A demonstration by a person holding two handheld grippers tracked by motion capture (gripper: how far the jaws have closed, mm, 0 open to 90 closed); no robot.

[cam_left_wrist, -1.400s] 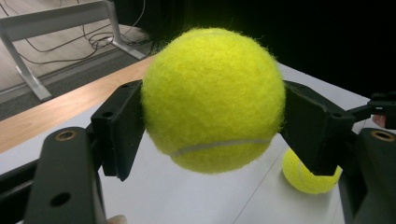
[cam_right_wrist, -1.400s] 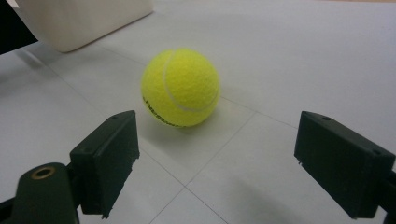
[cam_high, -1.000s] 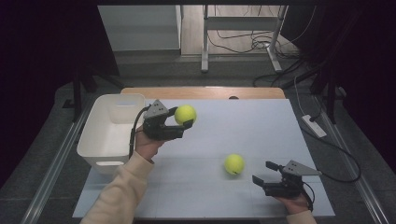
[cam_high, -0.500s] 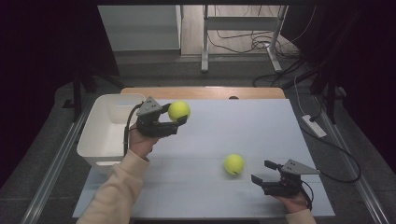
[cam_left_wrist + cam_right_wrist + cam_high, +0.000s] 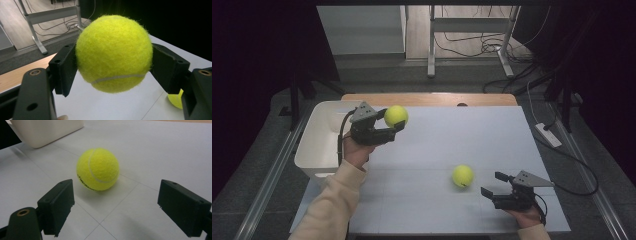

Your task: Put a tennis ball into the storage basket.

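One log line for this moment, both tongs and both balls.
left tongs: shut on held tennis ball, beside white bin | right tongs: open, facing table tennis ball

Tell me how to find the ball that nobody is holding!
Look at the white table, then at the side away from the white bin. A yellow tennis ball lies on the tabletop just ahead of the right claw, whose jaws are open and not touching it. The other tennis ball is up in the air, squeezed in the left claw.

Cables (image 5: 472, 47) lie on the floor beyond the table (image 5: 492, 145).
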